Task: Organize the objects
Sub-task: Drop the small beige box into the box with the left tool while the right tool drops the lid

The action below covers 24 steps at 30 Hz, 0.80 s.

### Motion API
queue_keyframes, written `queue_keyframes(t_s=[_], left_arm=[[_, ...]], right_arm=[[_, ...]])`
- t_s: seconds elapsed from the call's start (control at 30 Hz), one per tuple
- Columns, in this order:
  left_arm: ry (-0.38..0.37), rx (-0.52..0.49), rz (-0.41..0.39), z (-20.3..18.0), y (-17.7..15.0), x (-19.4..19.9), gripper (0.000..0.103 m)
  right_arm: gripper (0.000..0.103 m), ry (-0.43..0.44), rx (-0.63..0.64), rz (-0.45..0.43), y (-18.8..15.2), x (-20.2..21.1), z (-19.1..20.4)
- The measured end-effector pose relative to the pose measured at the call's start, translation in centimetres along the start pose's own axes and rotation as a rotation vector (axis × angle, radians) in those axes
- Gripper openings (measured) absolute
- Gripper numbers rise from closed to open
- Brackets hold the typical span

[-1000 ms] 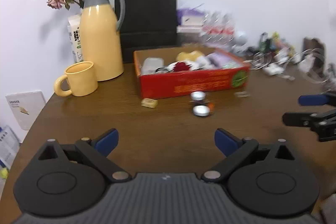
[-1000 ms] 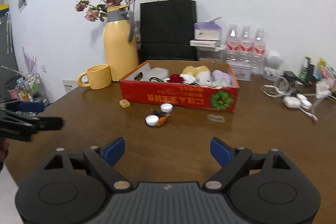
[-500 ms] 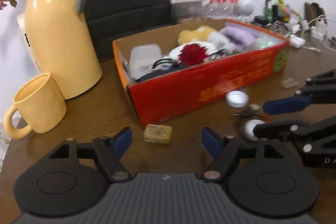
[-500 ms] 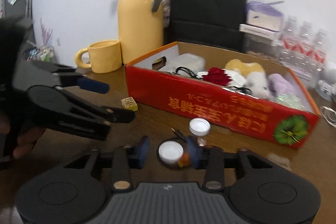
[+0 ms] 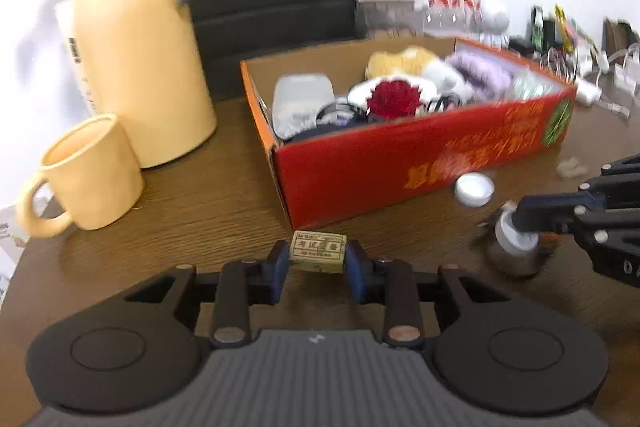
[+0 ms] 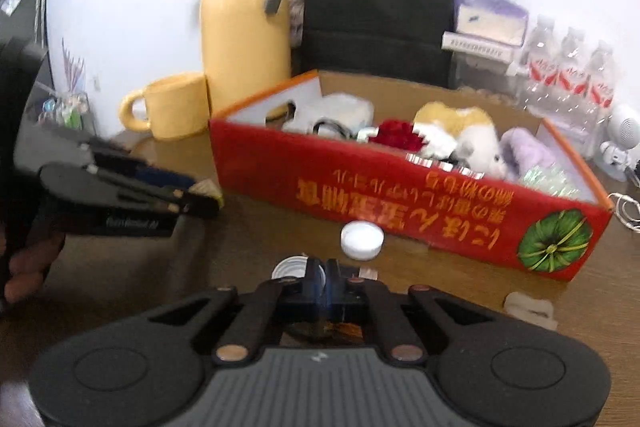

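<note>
At the near edge of a brown wooden table (image 5: pixel 224 203), the left gripper (image 5: pixel 318 269) is closing its blue pads (image 5: pixel 276 267) on a small tan eraser block (image 5: pixel 318 251), which sits squarely between the jaws and appears touched on both sides. At three o'clock from it, the right gripper (image 6: pixel 320 277) is clenched tight on the rim of a white bottle cap (image 6: pixel 289 269), with a small orange-and-dark item half hidden beneath the jaws; what that item is cannot be told.

The thin pinch on the cap looks the weaker hold. In this onlooker's judgement the cap could twist or pop free on the lift, since only its edge is caught. The block, with the jaws not yet settled, could slip or tip if raised too soon.

Just beyond, at twelve o'clock from the right gripper, a second white cap (image 6: pixel 362 239) lies loose on the wood, near the front wall of the red cardboard box (image 6: pixel 400 195). A low swing toward the box could knock that cap away or catch the box wall. The box is already crowded with plush toys, a red flower and a clear case, so anything dropped in may bounce or settle badly.

Farther off, at ten o'clock, stand a yellow mug (image 5: pixel 86 173) and a tall yellow thermos (image 5: pixel 138 59), with a black paper bag (image 6: pixel 380 7) against the wall.
</note>
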<state>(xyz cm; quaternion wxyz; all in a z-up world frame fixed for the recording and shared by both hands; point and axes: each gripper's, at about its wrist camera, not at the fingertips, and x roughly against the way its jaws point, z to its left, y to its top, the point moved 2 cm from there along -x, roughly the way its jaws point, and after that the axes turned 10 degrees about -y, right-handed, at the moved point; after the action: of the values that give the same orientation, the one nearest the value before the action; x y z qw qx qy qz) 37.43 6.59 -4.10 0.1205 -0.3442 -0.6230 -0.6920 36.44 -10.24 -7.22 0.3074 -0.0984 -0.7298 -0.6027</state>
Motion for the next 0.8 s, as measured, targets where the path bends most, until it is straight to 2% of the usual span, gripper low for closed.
queue_keyframes(t_s=[0.2,0.47,0.57,0.8], left_arm=[[-0.046,0.053,-0.119,-3.7,-1.4,8.3,0.031],[-0.073,0.068,-0.173,-9.2,-5.0,17.2,0.032],[-0.047,0.091,-0.198,-10.8,-6.1,19.4,0.032],[-0.07,0.069,-0.228,-13.2,-7.3,23.0,0.032]], right_arm=[[0.002,-0.02,-0.087,-0.097,0.3,6.1,-1.3],[0.002,-0.035,-0.096,-0.146,-3.2,16.0,-1.2],[0.002,-0.069,-0.111,-0.137,-5.1,18.8,-1.6],[0.002,-0.101,-0.124,-0.126,-8.0,23.1,-2.2]])
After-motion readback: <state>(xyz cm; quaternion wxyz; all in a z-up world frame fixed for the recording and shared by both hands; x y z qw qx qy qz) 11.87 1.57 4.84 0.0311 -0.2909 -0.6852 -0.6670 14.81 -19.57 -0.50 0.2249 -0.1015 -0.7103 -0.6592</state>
